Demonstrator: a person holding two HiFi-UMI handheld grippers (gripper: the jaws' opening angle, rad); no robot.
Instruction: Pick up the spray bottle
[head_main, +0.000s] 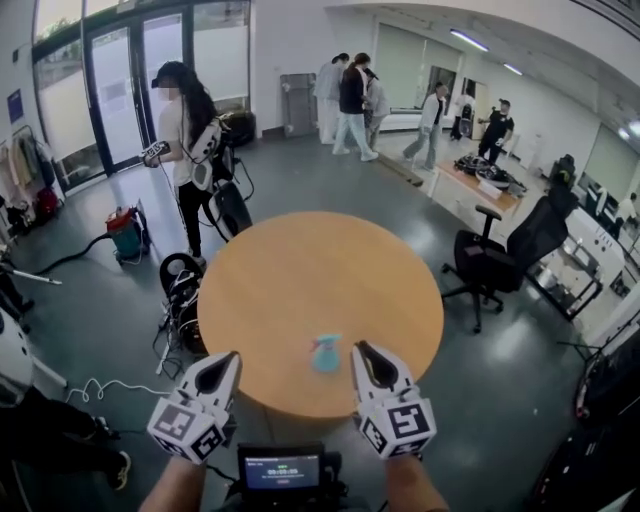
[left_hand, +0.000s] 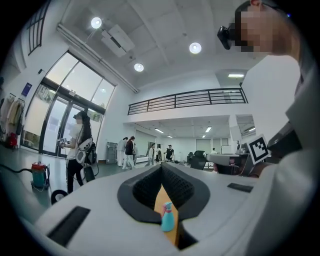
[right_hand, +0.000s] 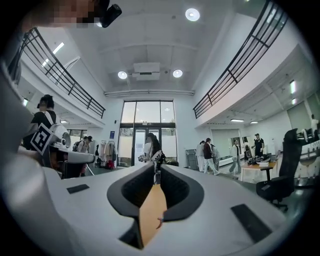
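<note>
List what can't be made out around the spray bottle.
- Spray bottle: head view, small and blurred; nozzle direction and fill level unreadable.
- Right gripper view: bottle almost wholly behind the right gripper's fingers; only a pink sliver shows.
- Left gripper view: bottle whole but tiny; no label legible.

Round wooden table (head_main: 300, 290), black office chair (head_main: 520, 240) (to its right), glass doors (head_main: 130, 80)

Head view: high up, looks steeply down on the round wooden table (head_main: 300, 290), with the room across the upper frame. Left gripper view: level and low at the table edge, spray bottle (left_hand: 168, 218) close at lower centre. Right gripper view: level, facing the glass doors (right_hand: 131, 142). All three views share the table and the black-capped person (head_main: 185, 140).
</note>
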